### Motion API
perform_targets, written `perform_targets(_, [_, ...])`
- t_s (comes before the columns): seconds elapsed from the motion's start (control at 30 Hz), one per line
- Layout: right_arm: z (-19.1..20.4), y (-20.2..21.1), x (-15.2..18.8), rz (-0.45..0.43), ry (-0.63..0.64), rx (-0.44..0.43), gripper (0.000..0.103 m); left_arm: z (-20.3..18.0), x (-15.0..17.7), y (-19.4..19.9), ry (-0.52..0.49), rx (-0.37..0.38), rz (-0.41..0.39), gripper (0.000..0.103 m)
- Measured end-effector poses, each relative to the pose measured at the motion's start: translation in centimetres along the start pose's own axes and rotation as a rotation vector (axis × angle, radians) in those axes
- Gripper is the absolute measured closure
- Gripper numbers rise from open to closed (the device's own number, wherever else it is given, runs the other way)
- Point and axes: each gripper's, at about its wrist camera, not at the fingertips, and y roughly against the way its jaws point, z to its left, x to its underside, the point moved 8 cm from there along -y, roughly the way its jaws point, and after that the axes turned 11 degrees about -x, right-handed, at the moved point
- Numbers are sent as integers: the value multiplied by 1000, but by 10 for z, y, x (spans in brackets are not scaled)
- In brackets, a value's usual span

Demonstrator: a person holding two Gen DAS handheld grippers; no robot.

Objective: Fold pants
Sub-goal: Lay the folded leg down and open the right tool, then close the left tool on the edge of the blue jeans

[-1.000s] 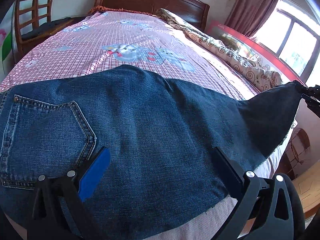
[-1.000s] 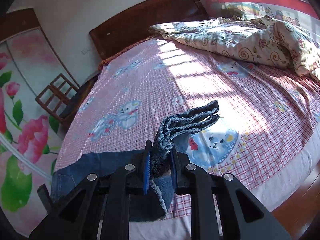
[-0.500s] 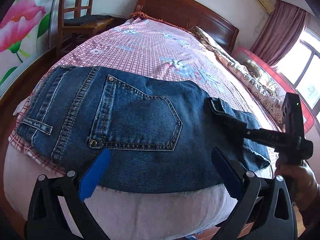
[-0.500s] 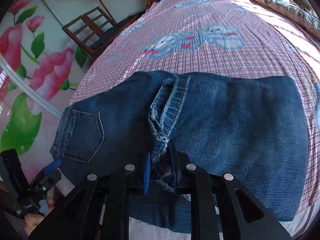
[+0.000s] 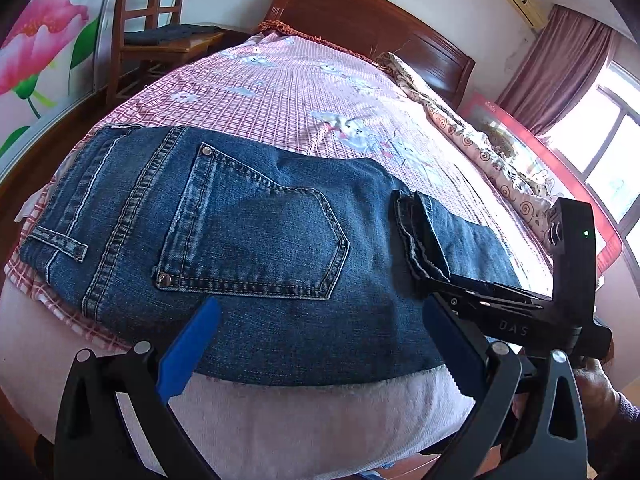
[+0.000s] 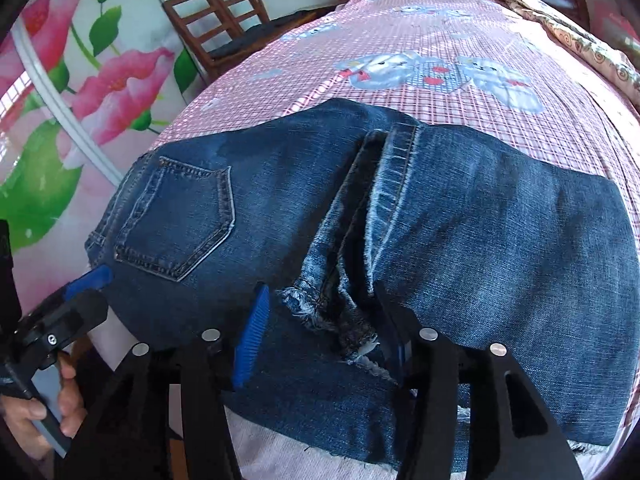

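Note:
Blue jeans (image 5: 260, 232) lie folded in half across the near edge of the bed, back pocket (image 5: 256, 236) up. The frayed leg hems (image 6: 340, 312) rest on top of the denim near the fold's middle. My right gripper (image 6: 324, 332) straddles those hems; its jaws are opening and the pads no longer press the cloth. In the left wrist view the right gripper (image 5: 420, 280) reaches in from the right to the hems (image 5: 420, 232). My left gripper (image 5: 320, 344) hangs open over the jeans' near edge, holding nothing. It also shows in the right wrist view as the left gripper (image 6: 86, 280).
The pink checked bedsheet (image 5: 300, 92) runs back to a wooden headboard (image 5: 360, 20). A rumpled quilt (image 5: 480, 136) lies along the bed's right side. A wooden chair (image 5: 160, 36) stands at the far left. A person's hand (image 6: 60, 400) grips the left tool.
The right gripper carried the leg hems leftward and down onto the seat of the jeans, folding them in half, then its jaws parted off the hems. The left gripper shifted sideways, still open.

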Motion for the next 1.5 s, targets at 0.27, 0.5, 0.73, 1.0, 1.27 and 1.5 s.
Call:
perform_targets(0.27, [-96,93,-1,-336,-427,-161,52,9,6,2,17,-20,3,2])
perform_targets(0.5, [-117,62,22,-287,-317,7,52,22,10,1,58,-49,21,2])
perform_targets(0.73, [-113,57,19,-252,-213,113,44,84,1,11,254,-53,30,2])
perform_targets(1.0, [-112,53,17,-221,-201,102,44,177,-33,20,611,64,-36,2])
perform_targets(1.27, [-106,48,14,-200,-190,123,38,191,-44,-22,655,69,71,2])
perform_targets(1.5, [-102,44,13,-185,-164,140,32,188,-45,-32,550,10,94,4])
